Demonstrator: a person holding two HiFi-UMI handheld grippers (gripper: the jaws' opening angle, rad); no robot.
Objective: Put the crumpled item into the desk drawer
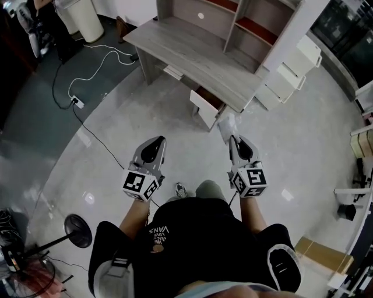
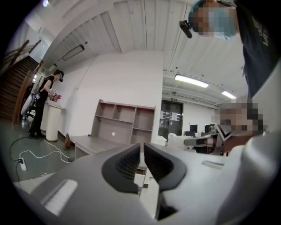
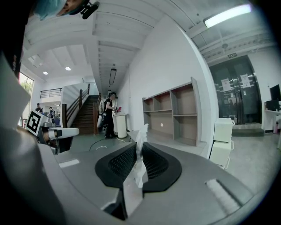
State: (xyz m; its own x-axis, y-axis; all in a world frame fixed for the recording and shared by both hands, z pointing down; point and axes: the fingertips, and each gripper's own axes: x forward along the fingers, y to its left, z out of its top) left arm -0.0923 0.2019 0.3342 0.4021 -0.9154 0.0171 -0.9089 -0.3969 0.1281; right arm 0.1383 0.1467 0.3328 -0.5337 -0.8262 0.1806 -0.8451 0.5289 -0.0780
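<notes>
Room: open hall with a pale glossy floor (image 1: 134, 125), white walls and ceiling strip lights; a dark staircase (image 3: 88, 116) rises at the far side.
Table: grey wooden table (image 1: 186, 49) ahead of the person, with a shelf unit (image 1: 218, 14) of open compartments along its back edge.
Drawer: drawer (image 1: 204, 109) under the tabletop stands pulled out, its white front toward the person and its brown inside showing behind it.
Crumpled item: white crumpled item (image 1: 227, 124) is held off the floor at the tip of the right tool. In the head view it shows just right of the drawer front, and it is not inside the drawer. In the right gripper view it (image 3: 139, 151) stands upright between the jaws and pokes out past their tips.
Right tool: right tool (image 3: 138, 161) has its jaws pinched on the crumpled item. In the head view it (image 1: 232, 138) points toward the table.
Left tool: left tool (image 2: 142, 163) has its jaws drawn together with nothing between them. It (image 1: 158, 140) is carried level beside the right one, well apart from the drawer.
Beside the table: white cabinet (image 1: 289, 77) with stepped drawers sits just right of the table.
Floor items: white cable (image 1: 93, 63) loops to a power strip (image 1: 77, 102) left of the table.
Background: a person in dark clothes (image 2: 46, 103) stands by a tall white bin (image 2: 52, 123).
</notes>
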